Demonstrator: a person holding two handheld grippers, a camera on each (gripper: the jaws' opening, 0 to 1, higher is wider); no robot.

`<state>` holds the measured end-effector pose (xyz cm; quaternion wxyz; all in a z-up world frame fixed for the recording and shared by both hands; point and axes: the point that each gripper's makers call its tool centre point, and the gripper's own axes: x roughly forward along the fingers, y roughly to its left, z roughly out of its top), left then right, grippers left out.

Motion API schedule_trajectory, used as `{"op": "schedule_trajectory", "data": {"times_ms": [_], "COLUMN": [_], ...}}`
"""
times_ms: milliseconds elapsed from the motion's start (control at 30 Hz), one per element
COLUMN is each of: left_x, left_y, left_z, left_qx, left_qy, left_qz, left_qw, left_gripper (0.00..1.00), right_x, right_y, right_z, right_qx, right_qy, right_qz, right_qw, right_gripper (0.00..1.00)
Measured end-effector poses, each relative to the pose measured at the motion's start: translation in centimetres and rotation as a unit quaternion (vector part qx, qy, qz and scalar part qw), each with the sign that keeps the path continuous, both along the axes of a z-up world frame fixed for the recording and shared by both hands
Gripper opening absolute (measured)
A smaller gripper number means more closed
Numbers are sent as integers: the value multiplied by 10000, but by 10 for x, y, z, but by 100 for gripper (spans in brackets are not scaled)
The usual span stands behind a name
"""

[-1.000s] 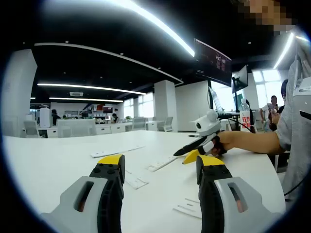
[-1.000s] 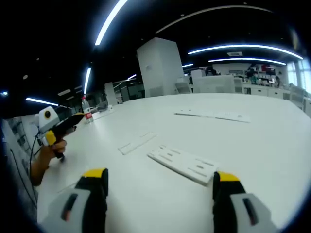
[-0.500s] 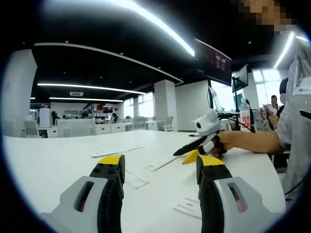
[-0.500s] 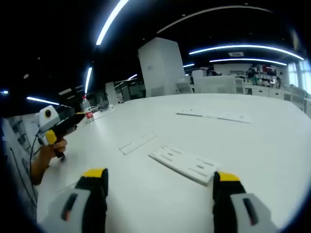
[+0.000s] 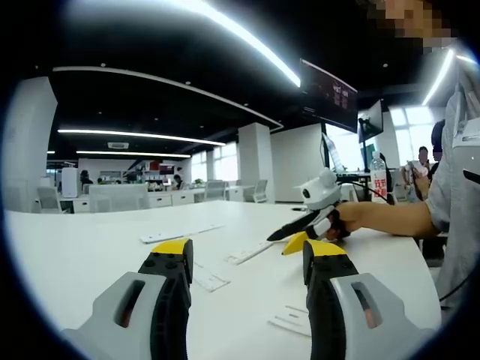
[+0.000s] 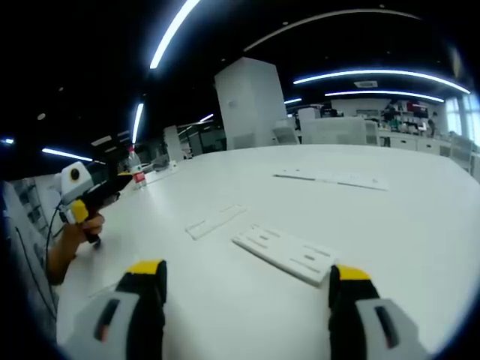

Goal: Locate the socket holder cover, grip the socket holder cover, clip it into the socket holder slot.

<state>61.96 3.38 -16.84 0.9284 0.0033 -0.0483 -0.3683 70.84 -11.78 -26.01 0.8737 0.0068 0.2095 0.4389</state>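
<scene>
Socket holder cover (image 6: pixel 216 220): flat white strip on the tabletop (image 6: pixel 420 225), just beside the wider socket holder (image 6: pixel 289 253), ungripped; left gripper (image 5: pixel 244 264) and right gripper (image 6: pixel 244 279) both wide and empty (locating stage; gripping, clipping remain).

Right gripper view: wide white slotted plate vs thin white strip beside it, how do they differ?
The wide white slotted plate is broader and thicker than the thin white strip. The plate shows dark rectangular slots; the strip's detail is faint. The plate lies nearer the right hand-held gripper. Both are white and lie flat on the white table.
</scene>
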Motion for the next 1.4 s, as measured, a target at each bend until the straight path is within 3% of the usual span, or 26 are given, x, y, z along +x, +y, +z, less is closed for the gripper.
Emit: {"op": "schedule_trajectory", "data": {"times_ms": [1400], "left_x": [-1], "left_y": [-1], "left_z": [1], "left_qx": [-6], "left_qy": [-12], "left_qz": [-11], "left_qw": [10000], "left_gripper": [59], "right_x": [-1], "right_y": [6], "right_z": [1], "right_qx": [12], "right_qy": [-7], "right_qz": [106], "right_qw": [9999], "right_gripper": [89]}}
